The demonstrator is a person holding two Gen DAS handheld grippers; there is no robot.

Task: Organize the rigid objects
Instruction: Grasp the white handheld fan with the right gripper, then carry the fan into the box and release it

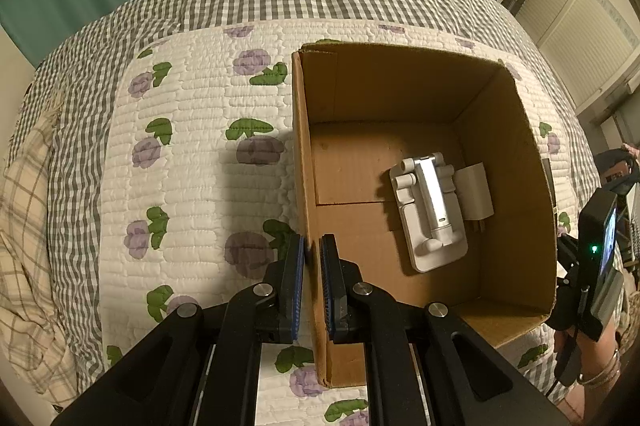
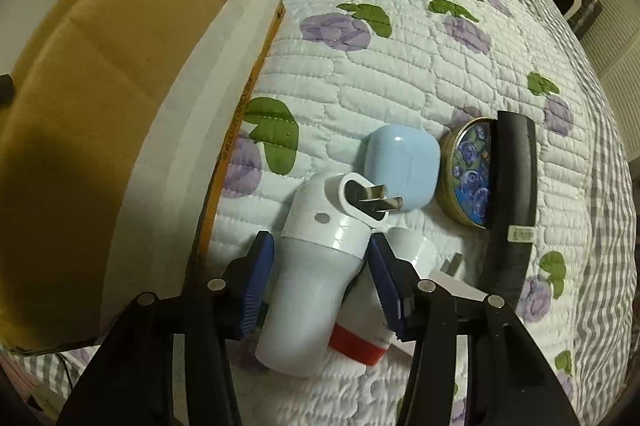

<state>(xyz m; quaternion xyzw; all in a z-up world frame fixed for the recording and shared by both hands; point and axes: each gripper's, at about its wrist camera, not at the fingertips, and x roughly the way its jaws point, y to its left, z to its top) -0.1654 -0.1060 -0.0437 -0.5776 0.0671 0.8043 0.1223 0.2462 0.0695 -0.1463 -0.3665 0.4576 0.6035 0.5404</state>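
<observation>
Tongs at box and bedspread
Left gripper pinches cardboard box wall; right gripper, spread, straddles white plug-in device at lower centre.

I see a bed covered with a white quilted blanket with purple flowers and green leaves; around it runs a grey checked border. On the blanket stands an open cardboard box. Beside the box, in the right wrist view, several things lie directly on the blanket: a white plug device, a light blue rounded case just behind it, a round tin with a blue flower lid, and a black curved piece lying partly over the tin.
</observation>
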